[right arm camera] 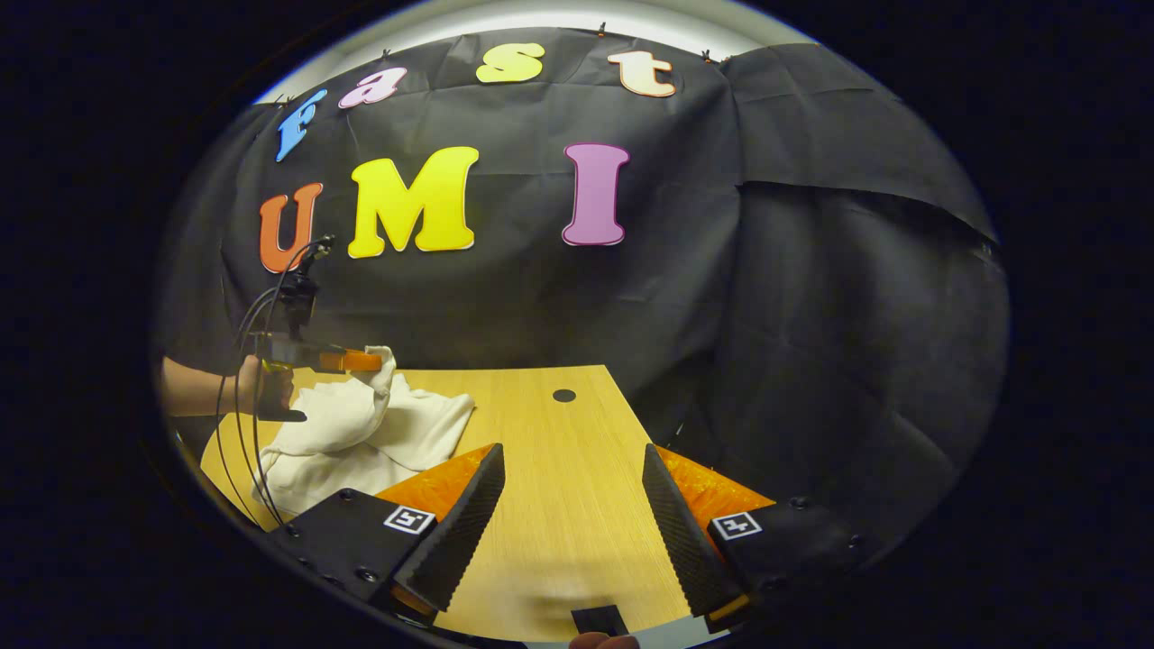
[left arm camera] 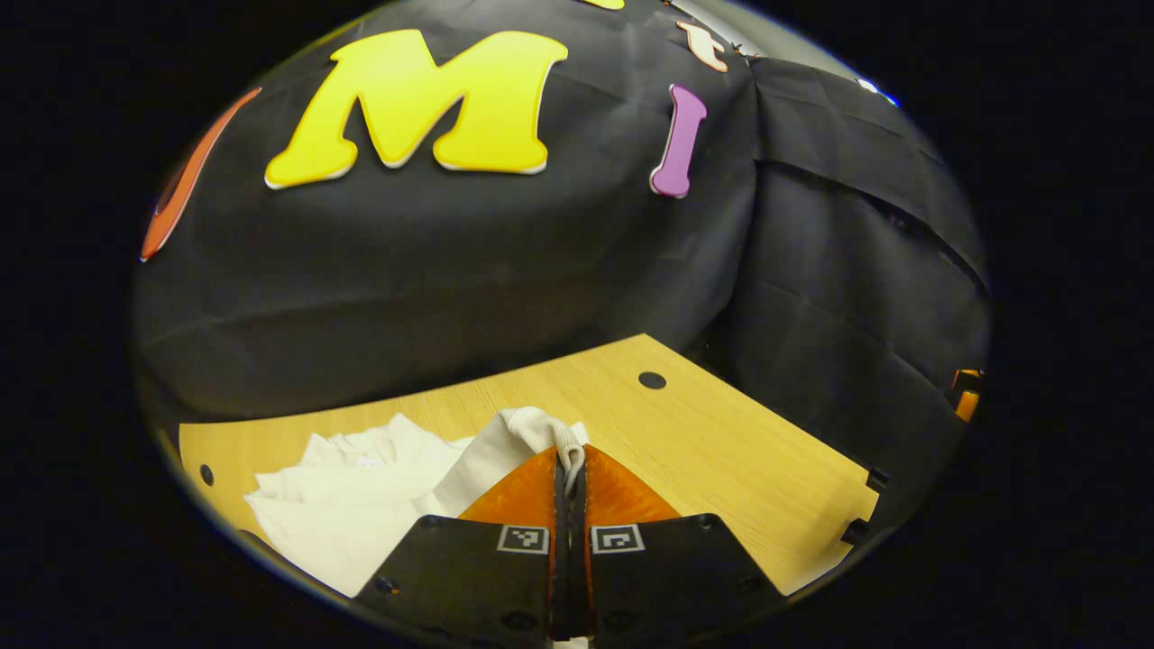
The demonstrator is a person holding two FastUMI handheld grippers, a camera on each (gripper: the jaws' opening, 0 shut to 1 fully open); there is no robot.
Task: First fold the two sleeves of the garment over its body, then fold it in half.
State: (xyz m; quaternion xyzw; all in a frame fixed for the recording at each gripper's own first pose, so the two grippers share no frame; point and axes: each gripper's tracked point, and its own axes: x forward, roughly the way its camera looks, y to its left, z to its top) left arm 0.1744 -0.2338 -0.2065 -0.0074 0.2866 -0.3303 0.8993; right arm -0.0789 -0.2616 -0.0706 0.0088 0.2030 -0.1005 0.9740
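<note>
Left gripper clamped on garment cuff, lifted; right gripper spread apart over bare table. Sleeve fold apparently underway; halving fold remains.

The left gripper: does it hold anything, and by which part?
The left gripper is shut on the white garment, pinching a ribbed edge, seemingly a cuff or hem. The right gripper is open and holds nothing.

Left gripper clamped on ribbed cuff of white garment. Garment heaped on wooden table, left of the gripper. Round hole in tabletop beyond the gripper.
</note>
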